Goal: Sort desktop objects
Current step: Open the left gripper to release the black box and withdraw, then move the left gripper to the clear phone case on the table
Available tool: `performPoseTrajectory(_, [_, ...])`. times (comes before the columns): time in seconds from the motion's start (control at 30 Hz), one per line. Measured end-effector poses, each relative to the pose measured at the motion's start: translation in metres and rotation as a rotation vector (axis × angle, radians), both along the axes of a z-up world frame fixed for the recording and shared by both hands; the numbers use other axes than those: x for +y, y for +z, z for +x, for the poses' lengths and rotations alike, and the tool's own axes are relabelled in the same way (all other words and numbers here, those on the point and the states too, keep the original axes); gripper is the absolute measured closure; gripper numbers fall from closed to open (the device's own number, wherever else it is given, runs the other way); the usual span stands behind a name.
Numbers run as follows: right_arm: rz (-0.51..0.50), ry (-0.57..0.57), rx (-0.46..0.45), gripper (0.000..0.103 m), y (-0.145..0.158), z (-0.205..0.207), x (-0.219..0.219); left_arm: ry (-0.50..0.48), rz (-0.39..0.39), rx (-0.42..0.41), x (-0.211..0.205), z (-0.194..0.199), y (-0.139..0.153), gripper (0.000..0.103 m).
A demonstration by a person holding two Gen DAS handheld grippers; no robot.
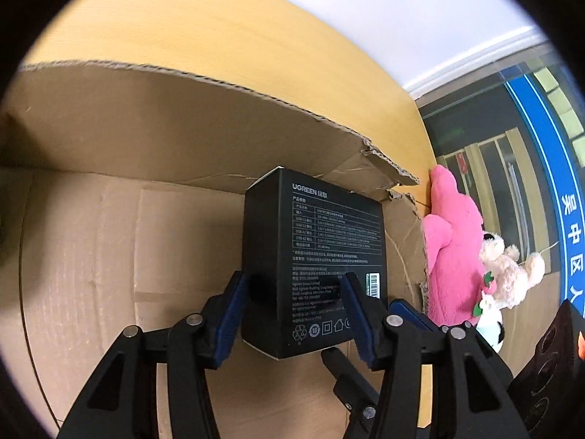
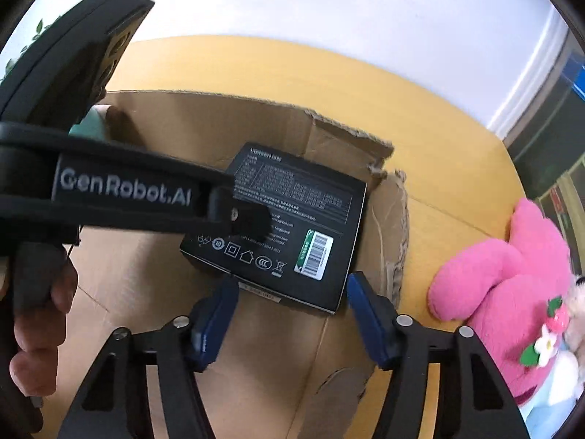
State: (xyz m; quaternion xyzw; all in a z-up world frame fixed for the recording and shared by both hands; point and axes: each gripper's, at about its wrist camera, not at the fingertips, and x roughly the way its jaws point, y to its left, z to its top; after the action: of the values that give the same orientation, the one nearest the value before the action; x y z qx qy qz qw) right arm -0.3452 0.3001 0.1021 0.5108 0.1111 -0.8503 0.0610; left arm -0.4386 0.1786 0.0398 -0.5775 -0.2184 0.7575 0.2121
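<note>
box location: The black UGREEN box (image 1: 314, 256) sat inside the open cardboard carton (image 1: 109, 128), near the carton's torn right wall, label face up toward both cameras.
left fingers: Your left gripper (image 1: 292, 314) had the black box clenched; one blue pad (image 1: 230, 318) pressed its left side, the other bore on the printed face near the barcode edge.
right fingers: Your right gripper (image 2: 289, 311) stood released, jaws apart just below the box's near edge, not touching it as far as the right wrist view showed.
key relation: The box lay straight ahead of the right fingers and slightly up-frame; its long axis ran diagonally, upper left to lower right, in that view. The left hand was the one already on it.
judgement: Looked like a set-down into the carton; the next move likely called for only your left fingers letting go.
risk: The box seemed tilted on one edge, so it could tip when released.
surface: Yellow wooden tabletop (image 2: 420, 109) under the carton; a pink plush toy (image 2: 504, 281) lay beside the carton's right wall, with a cream plush bear (image 1: 508, 267) against it.
room: White wall behind; dark glazed panel with a blue sign at the right.
</note>
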Motion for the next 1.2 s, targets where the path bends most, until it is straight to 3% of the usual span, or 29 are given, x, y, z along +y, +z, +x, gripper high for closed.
performPoseTrajectory(0.2, [-0.001,-0.014,-0.002,0.040,0.012,0.023,0.000,-0.038,-0.081,0.088,-0.002,0.019,0.023,0.052])
performPoseTrajectory(0.27, [-0.014,-0.012,0.017,0.031,0.027,0.020,-0.008,-0.025,-0.144,0.194,-0.013,0.041,0.050,0.052])
performPoseTrajectory(0.3, [-0.027,-0.005,0.042,0.025,0.034,0.037,-0.016,-0.012,-0.208,0.279,-0.021,0.060,0.072,0.051])
performPoseTrajectory(0.4, [-0.045,0.017,0.146,0.011,0.072,0.084,-0.031,0.039,-0.326,0.457,-0.043,0.113,0.123,0.037])
performPoseTrajectory(0.47, [-0.048,0.023,0.232,0.005,0.097,0.118,-0.034,0.086,-0.385,0.578,-0.061,0.160,0.159,0.021])
performPoseTrajectory(0.5, [-0.052,0.032,0.273,0.000,0.111,0.139,-0.041,0.111,-0.405,0.635,-0.070,0.185,0.174,0.020])
performPoseTrajectory(0.6, [-0.075,0.058,0.387,0.000,0.136,0.180,-0.035,0.170,-0.477,0.748,-0.101,0.254,0.201,0.020])
performPoseTrajectory(0.73, [-0.107,0.085,0.448,0.000,0.155,0.250,-0.080,0.223,-0.530,0.776,-0.130,0.315,0.200,0.020])
performPoseTrajectory(0.8, [-0.107,0.085,0.455,0.000,0.155,0.263,-0.093,0.250,-0.540,0.765,-0.141,0.338,0.192,0.020])
performPoseTrajectory(1.0, [-0.132,0.075,0.382,0.000,0.115,0.307,-0.126,0.258,-0.536,0.707,-0.156,0.381,0.157,0.020])
performPoseTrajectory(1.2, [-0.154,0.049,0.270,0.000,0.065,0.320,-0.132,0.239,-0.509,0.644,-0.161,0.401,0.124,0.020])
